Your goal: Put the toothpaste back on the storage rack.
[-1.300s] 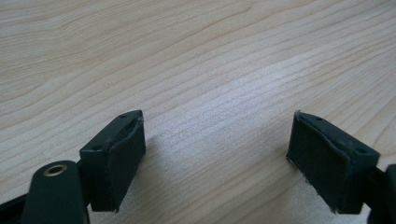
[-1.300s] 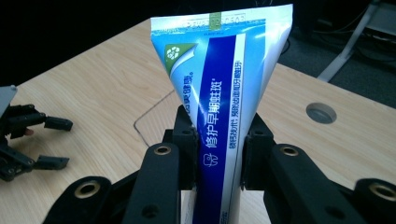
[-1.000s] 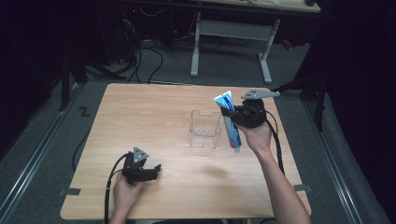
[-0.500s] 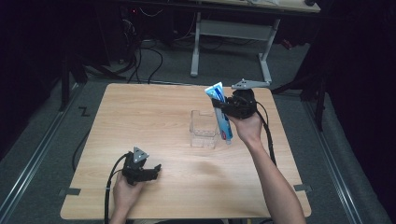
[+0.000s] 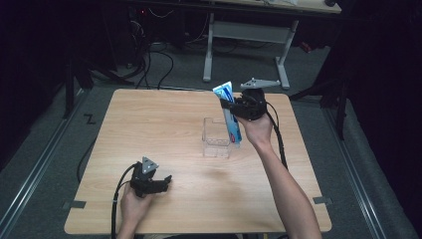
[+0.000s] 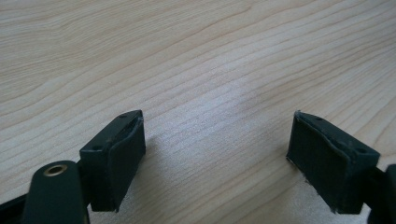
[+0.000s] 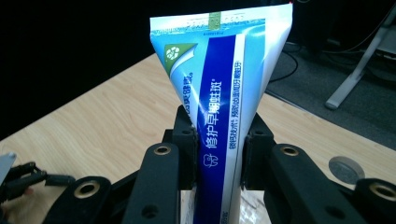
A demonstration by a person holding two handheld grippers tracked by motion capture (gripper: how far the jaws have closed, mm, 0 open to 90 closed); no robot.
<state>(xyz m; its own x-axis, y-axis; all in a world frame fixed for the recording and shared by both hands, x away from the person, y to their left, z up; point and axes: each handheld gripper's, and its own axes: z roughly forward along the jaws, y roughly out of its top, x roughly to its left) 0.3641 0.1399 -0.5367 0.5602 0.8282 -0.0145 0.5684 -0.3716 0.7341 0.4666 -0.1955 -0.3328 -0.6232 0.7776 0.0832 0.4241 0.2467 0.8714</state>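
Currently we had the right tongs (image 5: 230, 105) clamped on the tube (image 5: 230, 113), roughly mid-body; in the right gripper view the pads (image 7: 187, 135) pinched it flat on both sides, crimped end up. In the high view the tube stood nearly upright, leaning a bit, its lower end just beside the box (image 5: 216, 138) on that box's right, near the back-right part of the surface (image 5: 149, 124). We couldn't tell whether the lower end touched the surface or hung over it.

Left tongs (image 5: 161, 181) were wide open, nothing between them, resting low over bare wood near the front-left, well apart from the box.

Our read on risks from there:
- Tube is soft and slick. A pinch on the flat body could let it slide or swivel between the pads if the hand tilted fast.
- Clear box looked light and nothing held it. If the tube's lower end clipped the rim on the way in, the box could skid or tip.
- Box walls are transparent, so the rim was easy to misjudge from above; a lowered tube could land outside, against the right wall.
- Squeezing harder to stop slip could push paste toward the cap end.
- Cable (image 5: 276, 134) trailing off the right tongs ran close to the forearm; a snag could jerk the grip.
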